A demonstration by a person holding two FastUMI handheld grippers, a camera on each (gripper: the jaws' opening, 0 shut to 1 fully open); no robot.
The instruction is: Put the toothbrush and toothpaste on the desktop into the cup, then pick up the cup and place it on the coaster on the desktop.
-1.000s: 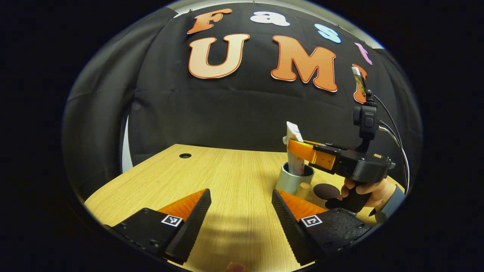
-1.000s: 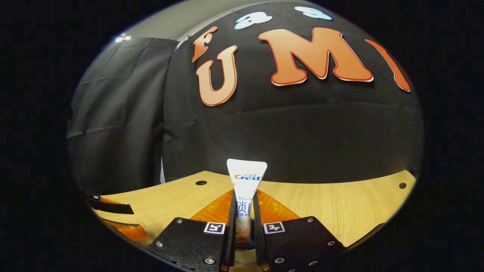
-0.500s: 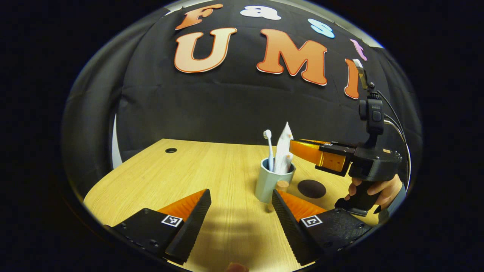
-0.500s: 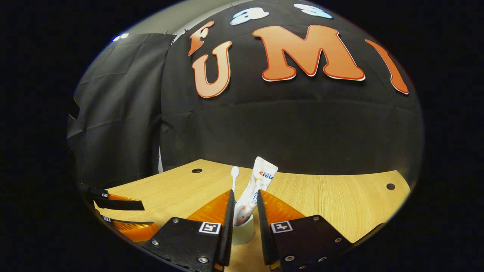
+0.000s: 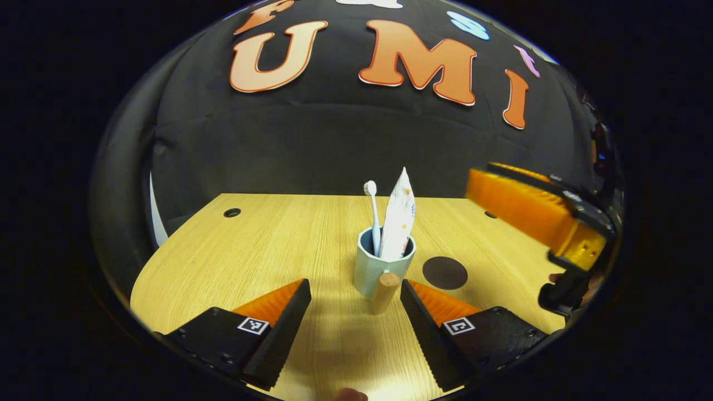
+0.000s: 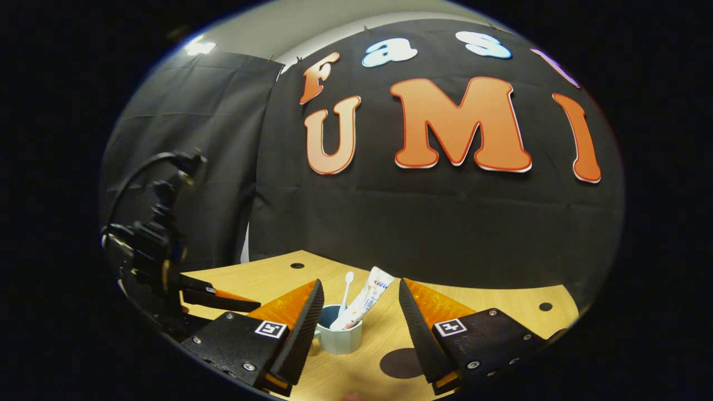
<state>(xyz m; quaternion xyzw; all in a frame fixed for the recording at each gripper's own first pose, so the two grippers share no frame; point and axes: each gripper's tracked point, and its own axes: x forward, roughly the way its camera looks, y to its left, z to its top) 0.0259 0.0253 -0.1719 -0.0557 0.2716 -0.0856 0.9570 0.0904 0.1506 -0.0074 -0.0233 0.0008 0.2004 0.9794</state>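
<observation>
standing in cup (image 5: 374, 271): toothbrush (image 5: 373, 214), toothpaste (image 5: 399, 218); coaster (image 5: 444, 272) beside; both grippers' fingers apart, seemingly empty.

Black-draped booth with a pale wood bench

The bench (image 5: 289, 239) has a light grain and small round holes (image 5: 232, 212) near its far edge; black cloth (image 6: 445, 223) hangs creased behind it, a grey wall (image 6: 312, 28) above.

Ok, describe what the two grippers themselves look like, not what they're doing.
Each gripper has a black, screwed body with two wedge-shaped jaws, and a small square black-and-white marker tag sits on each jaw mount. In the left gripper view, the right gripper shows a black handle below its body. In the right gripper view, the left gripper carries a black mount with a looping black cable.
</observation>
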